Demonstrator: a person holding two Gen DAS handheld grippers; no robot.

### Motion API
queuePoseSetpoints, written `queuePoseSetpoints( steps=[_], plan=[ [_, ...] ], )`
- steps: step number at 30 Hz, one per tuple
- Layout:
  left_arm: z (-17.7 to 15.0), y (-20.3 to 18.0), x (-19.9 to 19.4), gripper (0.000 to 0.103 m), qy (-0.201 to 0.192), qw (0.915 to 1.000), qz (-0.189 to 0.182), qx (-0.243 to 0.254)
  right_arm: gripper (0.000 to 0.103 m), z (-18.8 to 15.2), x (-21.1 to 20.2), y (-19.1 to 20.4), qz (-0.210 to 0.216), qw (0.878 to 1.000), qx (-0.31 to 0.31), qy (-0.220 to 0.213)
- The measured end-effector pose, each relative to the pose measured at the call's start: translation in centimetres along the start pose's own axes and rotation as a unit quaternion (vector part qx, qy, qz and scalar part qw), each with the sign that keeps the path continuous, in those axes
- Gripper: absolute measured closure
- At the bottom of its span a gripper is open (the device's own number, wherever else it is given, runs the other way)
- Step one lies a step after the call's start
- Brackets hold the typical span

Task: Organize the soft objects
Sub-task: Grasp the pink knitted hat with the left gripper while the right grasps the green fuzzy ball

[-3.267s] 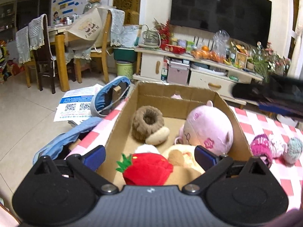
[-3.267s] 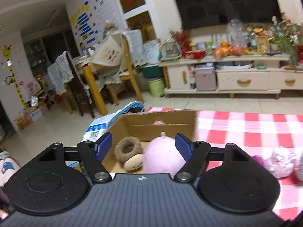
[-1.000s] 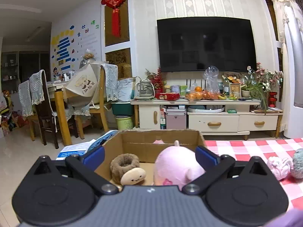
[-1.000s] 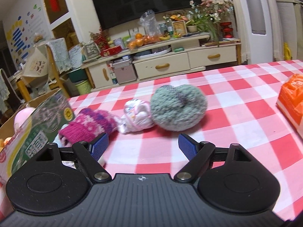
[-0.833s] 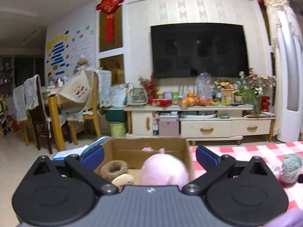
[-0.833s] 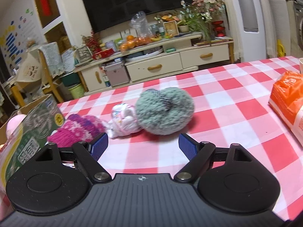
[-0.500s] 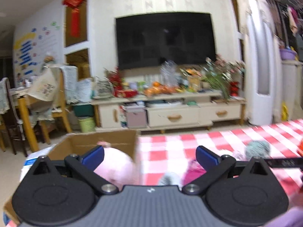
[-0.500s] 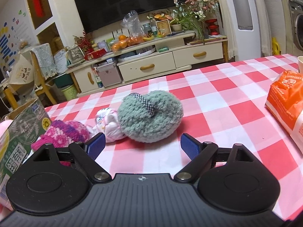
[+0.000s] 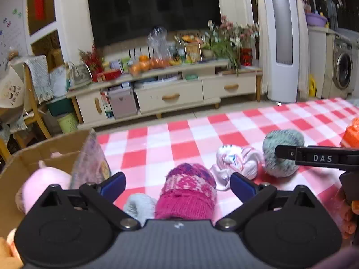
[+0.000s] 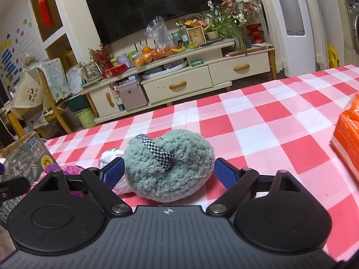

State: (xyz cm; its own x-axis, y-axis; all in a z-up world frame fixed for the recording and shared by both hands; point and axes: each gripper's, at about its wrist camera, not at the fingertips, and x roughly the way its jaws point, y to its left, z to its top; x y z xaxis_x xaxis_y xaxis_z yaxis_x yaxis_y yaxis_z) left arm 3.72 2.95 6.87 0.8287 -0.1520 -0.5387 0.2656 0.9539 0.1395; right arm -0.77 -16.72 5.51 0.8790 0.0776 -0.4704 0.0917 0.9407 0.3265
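Magenta knit roll (image 9: 187, 190), white bundle (image 9: 237, 161) and fuzzy grey-green ball (image 10: 168, 165) lie on the checked cloth.

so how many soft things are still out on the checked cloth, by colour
magenta knit: 1
white patterned: 1
grey-green fuzzy: 1
pale blue-grey: 1
total: 4
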Motion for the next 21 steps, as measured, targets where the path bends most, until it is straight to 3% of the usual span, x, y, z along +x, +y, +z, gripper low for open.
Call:
queuePoseSetpoints(
  steps=[6, 14, 21],
  plan=[
    [0.0, -0.4, 2.4, 0.006, 0.043, 0.999, -0.005, 0.006, 0.0, 0.1, 1.3, 0.0, 0.016, 1.0, -0.002, 0.022],
    [-0.3, -0.9, 4.2, 0.029, 0.076, 0.997, -0.013, 0.004, 0.0, -0.2, 2.0, -0.3, 0.028, 0.999, 0.017, 0.035],
    [-0.4, -1.8, 4.1, 0.037, 0.073, 0.9972, -0.012, 0.01, 0.0, -0.4, 1.9, -0.2, 0.037, 0.998, 0.018, 0.038]
  ],
)
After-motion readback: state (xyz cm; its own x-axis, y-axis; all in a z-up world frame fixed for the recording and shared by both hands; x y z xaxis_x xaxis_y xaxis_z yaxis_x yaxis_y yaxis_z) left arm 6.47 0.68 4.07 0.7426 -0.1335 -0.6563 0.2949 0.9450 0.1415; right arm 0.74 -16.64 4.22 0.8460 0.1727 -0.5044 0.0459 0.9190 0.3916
